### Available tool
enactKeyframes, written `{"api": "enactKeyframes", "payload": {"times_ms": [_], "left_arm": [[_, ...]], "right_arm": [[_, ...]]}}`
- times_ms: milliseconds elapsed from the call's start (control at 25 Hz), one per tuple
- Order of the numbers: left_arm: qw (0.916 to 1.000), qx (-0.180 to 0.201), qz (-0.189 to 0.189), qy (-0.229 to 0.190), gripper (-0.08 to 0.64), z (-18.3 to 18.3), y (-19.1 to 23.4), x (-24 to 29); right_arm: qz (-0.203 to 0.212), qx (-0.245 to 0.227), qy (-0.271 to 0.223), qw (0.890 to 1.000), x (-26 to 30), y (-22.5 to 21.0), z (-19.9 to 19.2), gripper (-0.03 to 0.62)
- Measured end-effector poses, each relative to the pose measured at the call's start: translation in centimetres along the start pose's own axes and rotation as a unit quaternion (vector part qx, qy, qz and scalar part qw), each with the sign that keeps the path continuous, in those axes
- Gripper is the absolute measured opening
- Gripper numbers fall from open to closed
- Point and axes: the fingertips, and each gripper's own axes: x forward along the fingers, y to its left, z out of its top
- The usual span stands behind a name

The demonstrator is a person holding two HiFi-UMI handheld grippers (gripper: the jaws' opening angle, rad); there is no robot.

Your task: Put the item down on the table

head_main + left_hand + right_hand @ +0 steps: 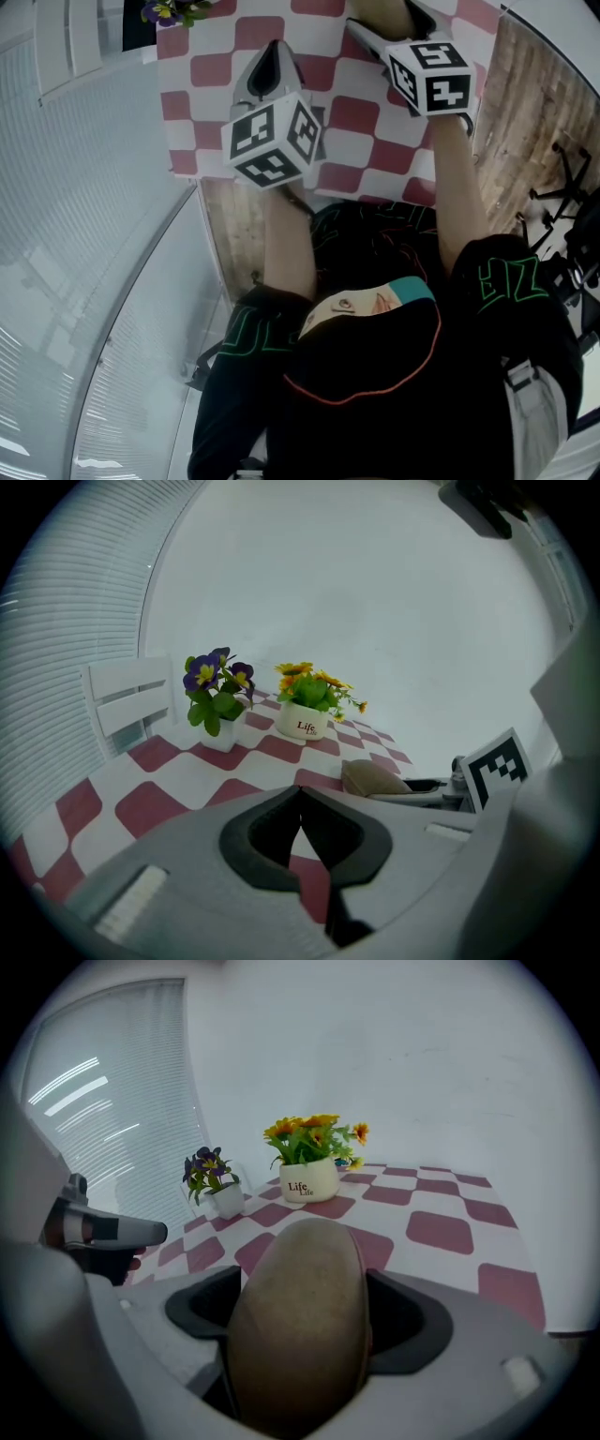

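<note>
Red-and-white checkered table (441,1232) below: one brown potato-like item (295,1354) is pinched by the right gripper (302,1321) over it. Left gripper (300,808) is pressed together, empty. Two flower pots are counted beyond: purple-flowered pot (214,1190), yellow-flowered pot (309,1180).

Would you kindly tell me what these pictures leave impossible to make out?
- Whether the brown item in the right gripper touches the checked cloth: its bulk hides its underside in the right gripper view.
- Purple flowers: cut off by the head view's top edge.
- Print under "Life" on the white pot: too small in both gripper views.
</note>
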Motion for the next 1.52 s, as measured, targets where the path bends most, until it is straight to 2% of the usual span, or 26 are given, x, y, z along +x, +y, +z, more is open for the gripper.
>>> {"api": "enactKeyframes", "payload": {"times_ms": [120, 240, 520, 600, 680, 760, 880, 960, 1120, 1280, 1360, 1520], "left_arm": [[0.9999, 0.005, 0.014, 0.004, 0.009, -0.5, 1.3, 0.0], [0.9997, -0.004, 0.024, -0.005, 0.009, -0.7, 0.6, -1.3], [0.9994, -0.013, 0.009, -0.03, 0.009, -1.0, -2.1, -2.5], [0.9991, -0.017, 0.0, -0.039, 0.009, -1.1, -2.3, -2.5], [0.9986, -0.02, -0.006, -0.049, 0.009, -1.0, -2.3, -2.8], [0.9979, -0.021, -0.009, -0.06, 0.009, -0.7, -2.1, -3.0], [0.997, -0.017, -0.012, -0.075, 0.009, -0.3, -2.4, -2.6], [0.9963, -0.014, -0.017, -0.083, 0.009, -0.4, -3.0, -2.4], [0.9938, -0.019, -0.029, -0.106, 0.009, -0.6, -3.1, -3.6], [0.9862, -0.019, -0.017, -0.164, 0.009, 3.2, -2.1, -5.9], [0.981, -0.008, -0.019, -0.193, 0.009, 5.3, -4.1, -7.8], [0.9726, 0.026, -0.035, -0.229, 0.009, 7.4, -11.2, -12.6]], "right_arm": [[0.016, 0.009, 0.0, 1.0, 0.5, -0.2, -0.2, 0.413], [0.028, 0.008, -0.021, 0.999, -1.8, -0.6, 0.3, 0.414], [0.006, 0.002, -0.087, 0.996, -6.3, -1.4, 1.7, 0.4], [-0.011, 0.001, -0.103, 0.995, -7.1, -1.7, 1.9, 0.3], [-0.029, -0.001, -0.118, 0.993, -8.0, -1.8, 2.2, 0.172], [-0.04, 0.0, -0.122, 0.992, -8.7, -1.9, 2.1, 0.156], [-0.068, -0.004, -0.12, 0.99, -9.3, -2.9, 1.8, 0.097], [-0.08, 0.007, -0.13, 0.988, -9.9, -3.7, 1.6, 0.028], [-0.076, 0.035, -0.154, 0.985, -11.8, -3.6, 1.6, 0.017], [-0.073, -0.014, -0.203, 0.976, -15.3, -2.3, 5.3, 0.017], [-0.071, -0.028, -0.231, 0.97, -18.4, -2.6, 7.1, 0.017], [-0.072, -0.029, -0.27, 0.96, -26.0, -4.0, 8.4, 0.005]]}}
